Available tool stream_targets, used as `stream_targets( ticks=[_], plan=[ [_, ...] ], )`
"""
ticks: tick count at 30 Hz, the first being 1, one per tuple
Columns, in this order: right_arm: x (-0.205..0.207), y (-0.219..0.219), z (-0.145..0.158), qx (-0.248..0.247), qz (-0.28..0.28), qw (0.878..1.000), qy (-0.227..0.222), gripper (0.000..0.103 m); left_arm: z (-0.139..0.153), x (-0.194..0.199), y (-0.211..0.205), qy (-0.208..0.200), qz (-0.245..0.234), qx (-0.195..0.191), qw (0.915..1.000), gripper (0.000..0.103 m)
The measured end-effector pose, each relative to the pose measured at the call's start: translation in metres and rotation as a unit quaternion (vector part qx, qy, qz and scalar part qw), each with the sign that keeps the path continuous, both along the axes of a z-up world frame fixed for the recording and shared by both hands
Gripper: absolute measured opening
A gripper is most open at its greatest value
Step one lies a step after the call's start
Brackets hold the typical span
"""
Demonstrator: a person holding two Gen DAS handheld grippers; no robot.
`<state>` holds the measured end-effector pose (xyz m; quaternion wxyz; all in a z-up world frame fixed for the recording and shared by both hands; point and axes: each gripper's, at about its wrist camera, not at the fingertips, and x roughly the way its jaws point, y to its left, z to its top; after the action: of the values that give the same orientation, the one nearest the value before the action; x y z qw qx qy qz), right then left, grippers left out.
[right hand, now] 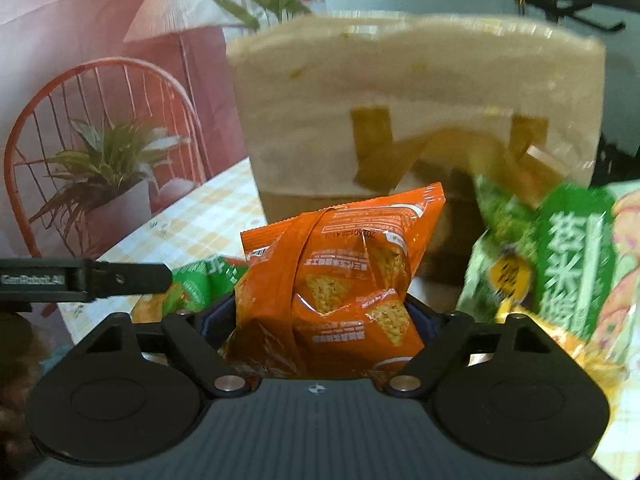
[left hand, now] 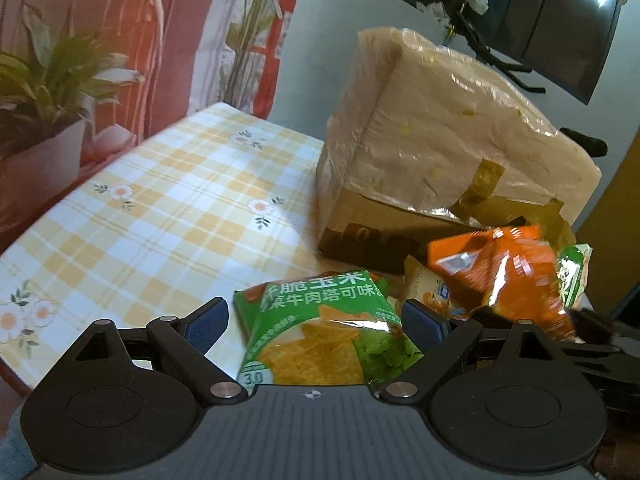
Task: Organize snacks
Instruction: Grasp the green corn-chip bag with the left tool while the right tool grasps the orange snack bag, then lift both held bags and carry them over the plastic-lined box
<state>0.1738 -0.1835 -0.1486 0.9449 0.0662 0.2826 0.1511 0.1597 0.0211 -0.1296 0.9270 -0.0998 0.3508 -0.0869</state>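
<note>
A green chip bag (left hand: 320,332) lies on the yellow checked tablecloth (left hand: 160,200) between the fingers of my left gripper (left hand: 316,322). Those jaws stand open, and the left pad (left hand: 208,324) is clear of the bag. An orange chip bag (right hand: 340,280) stands crumpled and upright between the fingers of my right gripper (right hand: 320,314), which is shut on it; the bag hides most of both pads. The left wrist view shows the same orange bag (left hand: 500,272), blurred, at the right. The right wrist view also catches the green bag (right hand: 200,280) and an arm of the left gripper (right hand: 80,280).
A film-wrapped cardboard box (left hand: 440,140) with tape strips stands just behind the snacks (right hand: 400,100). More green snack bags (right hand: 568,260) lie at the right, and a small pale packet (left hand: 424,288) lies by the orange bag. A printed backdrop of a chair and plant hangs on the left.
</note>
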Motion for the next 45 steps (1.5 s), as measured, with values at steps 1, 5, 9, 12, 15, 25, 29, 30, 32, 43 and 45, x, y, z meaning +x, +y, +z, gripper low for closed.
stream_targets(
  ticks=[1, 5, 9, 12, 15, 25, 29, 30, 32, 43, 45],
  plan=[
    [-0.002, -0.001, 0.002, -0.005, -0.005, 1.000, -0.007, 0.085, -0.002, 0.004, -0.002, 0.004, -0.001, 0.002, 1.0000, 0.095],
    [-0.008, -0.004, 0.003, -0.017, -0.017, 0.999, -0.021, 0.085, -0.009, 0.011, -0.006, 0.012, -0.009, 0.002, 0.9999, 0.095],
    [-0.012, -0.004, 0.000, -0.018, -0.018, 0.999, -0.022, 0.085, -0.016, 0.017, -0.014, 0.027, -0.010, -0.001, 0.9996, 0.095],
    [-0.014, -0.005, 0.000, -0.016, -0.019, 0.999, -0.024, 0.085, -0.024, 0.019, -0.020, 0.031, -0.016, 0.014, 0.9993, 0.097],
    [-0.015, -0.006, 0.001, -0.015, -0.023, 0.999, -0.028, 0.085, -0.026, 0.017, -0.017, 0.027, -0.016, 0.013, 0.9994, 0.094],
    [-0.024, -0.006, 0.006, -0.014, -0.022, 0.999, -0.040, 0.085, -0.008, -0.014, -0.009, -0.027, 0.008, 0.023, 0.9993, 0.082],
    [-0.028, -0.005, 0.009, -0.017, -0.021, 0.999, -0.046, 0.085, 0.001, -0.019, -0.010, -0.045, 0.016, 0.037, 0.9982, 0.083],
    [-0.029, -0.005, 0.010, -0.018, -0.020, 0.999, -0.048, 0.085, 0.001, -0.019, -0.011, -0.045, 0.016, 0.039, 0.9981, 0.083],
    [-0.031, -0.004, 0.012, -0.020, -0.020, 0.998, -0.050, 0.085, 0.001, -0.021, -0.012, -0.046, 0.016, 0.042, 0.9979, 0.083],
    [-0.042, -0.001, 0.019, -0.021, -0.023, 0.998, -0.057, 0.085, 0.009, -0.036, -0.008, -0.073, 0.026, 0.056, 0.9955, 0.083],
    [-0.046, -0.001, 0.022, -0.020, -0.025, 0.998, -0.061, 0.085, 0.011, -0.040, -0.009, -0.079, 0.026, 0.060, 0.9948, 0.083]
  ],
)
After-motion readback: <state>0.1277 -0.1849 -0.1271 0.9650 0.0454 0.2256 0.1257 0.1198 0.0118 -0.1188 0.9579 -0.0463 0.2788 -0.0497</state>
